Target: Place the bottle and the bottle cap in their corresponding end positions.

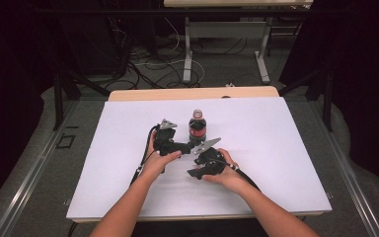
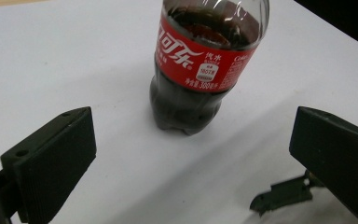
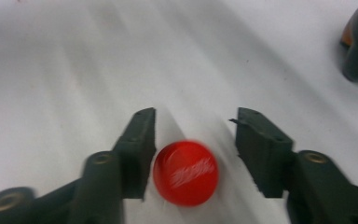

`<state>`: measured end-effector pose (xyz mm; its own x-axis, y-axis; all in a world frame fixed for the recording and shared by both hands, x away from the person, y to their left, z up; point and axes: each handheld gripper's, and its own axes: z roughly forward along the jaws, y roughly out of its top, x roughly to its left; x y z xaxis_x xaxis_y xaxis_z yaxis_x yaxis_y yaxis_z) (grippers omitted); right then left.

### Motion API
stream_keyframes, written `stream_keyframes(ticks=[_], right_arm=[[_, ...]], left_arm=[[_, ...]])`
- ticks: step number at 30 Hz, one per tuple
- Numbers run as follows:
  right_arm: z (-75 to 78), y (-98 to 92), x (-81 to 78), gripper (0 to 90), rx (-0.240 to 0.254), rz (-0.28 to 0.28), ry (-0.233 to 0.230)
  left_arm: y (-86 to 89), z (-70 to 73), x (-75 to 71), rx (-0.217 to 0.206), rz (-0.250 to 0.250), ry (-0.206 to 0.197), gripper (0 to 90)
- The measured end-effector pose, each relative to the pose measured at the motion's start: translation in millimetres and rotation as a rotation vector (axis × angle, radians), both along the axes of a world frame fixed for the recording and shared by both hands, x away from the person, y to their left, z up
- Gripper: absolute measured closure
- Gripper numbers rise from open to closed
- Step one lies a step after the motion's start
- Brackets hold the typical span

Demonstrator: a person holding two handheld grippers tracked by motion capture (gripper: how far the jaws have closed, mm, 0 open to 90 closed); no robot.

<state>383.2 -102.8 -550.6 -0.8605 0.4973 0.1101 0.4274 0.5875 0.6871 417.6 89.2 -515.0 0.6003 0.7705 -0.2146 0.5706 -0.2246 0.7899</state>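
I see the bottle (image 1: 197, 129) upright mid-surface (image 1: 276, 148), far from every edge, white room all around. My left tool (image 2: 191, 154) gapes wide just short of it, gripping nothing. My right tool (image 3: 196, 140) is part open, the red cap (image 3: 185, 173) loose between its jaws.

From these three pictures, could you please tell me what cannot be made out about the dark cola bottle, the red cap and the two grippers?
- Dark cola bottle with red label: the left gripper view's top edge cuts off its neck and mouth.
- Round red plastic cap: blurred in the right gripper view; its white print is unreadable, and whether it touches the near pad is unclear.
- Right gripper: in the high view the holding hand hides its jaws.
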Motion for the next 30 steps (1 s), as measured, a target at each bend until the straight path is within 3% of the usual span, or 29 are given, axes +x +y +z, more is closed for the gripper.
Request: stream_keyframes(ticks=[7, 10, 13, 14, 18, 19, 24, 30], right_arm=[[13.1, -13.1, -1.3, 25.3, 0.073, -0.071, 0.014], [19.7, -22.4, -0.9, 15.2, 0.053, -0.098, -0.026], [27.3, -36.1, -1.5, 15.3, 0.066, -0.142, -0.025], [27.9, -41.7, 0.2, 15.3, 0.081, -0.156, -0.058], [36.1, -62.7, -0.1, 14.2, 0.084, -0.234, -0.076], [36.8, -68.7, 1.3, 14.1, 0.085, -0.257, -0.098], [38.7, -98.8, 5.1, 8.2, 0.094, -0.402, -0.088], [35.1, -126.5, 7.2, 4.0, 0.076, -0.487, -0.110]], left_arm=[[13.5, 3.4, -9.1, -0.019, 0.024, 0.000, 0.7], [20.2, 5.4, -13.1, -0.019, 0.037, -0.005, 0.7], [27.8, 7.2, -17.2, -0.018, 0.043, -0.016, 0.6], [30.1, 7.6, -18.9, -0.018, 0.049, -0.012, 0.6], [40.0, 9.5, -24.0, -0.008, 0.081, -0.001, 0.6], [43.3, 9.9, -25.8, -0.010, 0.087, -0.006, 0.6], [55.9, 10.0, -30.1, 0.011, 0.113, -0.011, 0.6], [70.1, 5.0, -32.9, 0.012, 0.147, -0.001, 0.6]])
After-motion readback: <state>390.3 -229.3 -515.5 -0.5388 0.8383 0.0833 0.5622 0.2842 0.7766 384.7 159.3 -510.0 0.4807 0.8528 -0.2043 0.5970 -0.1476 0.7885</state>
